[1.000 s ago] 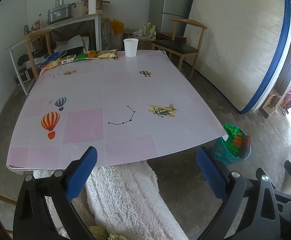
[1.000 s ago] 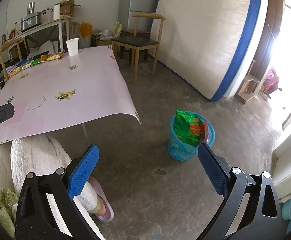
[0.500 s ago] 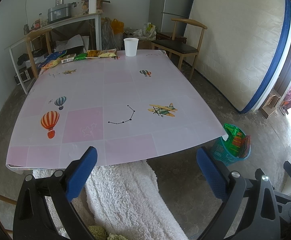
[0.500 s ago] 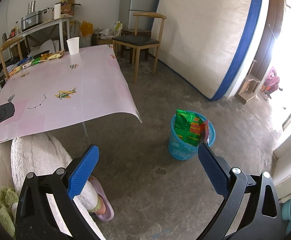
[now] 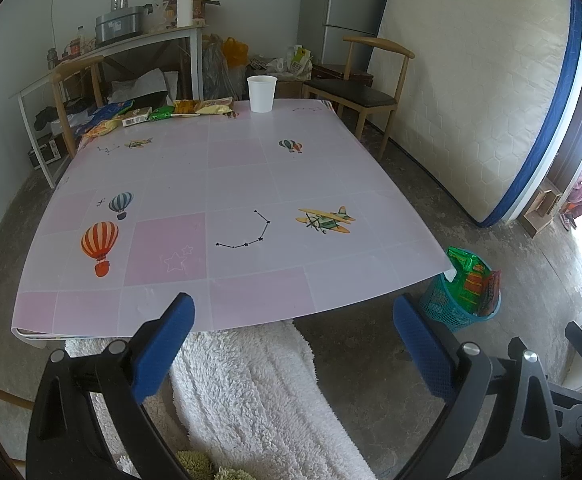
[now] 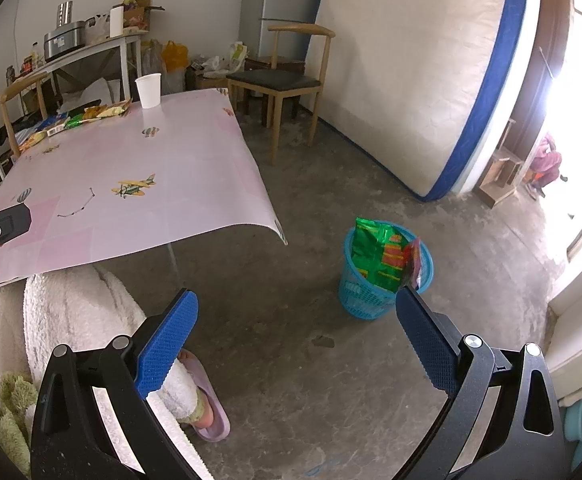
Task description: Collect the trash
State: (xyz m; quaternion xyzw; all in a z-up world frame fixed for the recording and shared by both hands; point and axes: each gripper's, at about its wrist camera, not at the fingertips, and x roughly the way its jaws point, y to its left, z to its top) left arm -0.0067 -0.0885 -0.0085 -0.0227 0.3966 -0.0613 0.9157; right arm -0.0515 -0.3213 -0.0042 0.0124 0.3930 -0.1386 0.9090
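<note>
Several snack wrappers (image 5: 163, 114) lie in a row at the far left edge of the pink table (image 5: 227, 184), next to a white paper cup (image 5: 261, 93). They also show in the right wrist view (image 6: 91, 114), with the cup (image 6: 148, 90). A blue trash basket (image 6: 375, 280) stands on the floor right of the table, holding green and red wrappers (image 6: 379, 254); it also shows in the left wrist view (image 5: 457, 304). My left gripper (image 5: 293, 320) is open and empty before the table's near edge. My right gripper (image 6: 297, 316) is open and empty above the floor, left of the basket.
A wooden chair (image 5: 355, 92) stands at the table's far right corner. A mattress (image 6: 411, 80) leans on the right wall. A cluttered side table (image 5: 131, 44) stands at the back left. The person's white fluffy legs (image 5: 251, 392) and a slippered foot (image 6: 207, 412) are below.
Both grippers have stayed open and empty. The views have shifted only very slightly.
</note>
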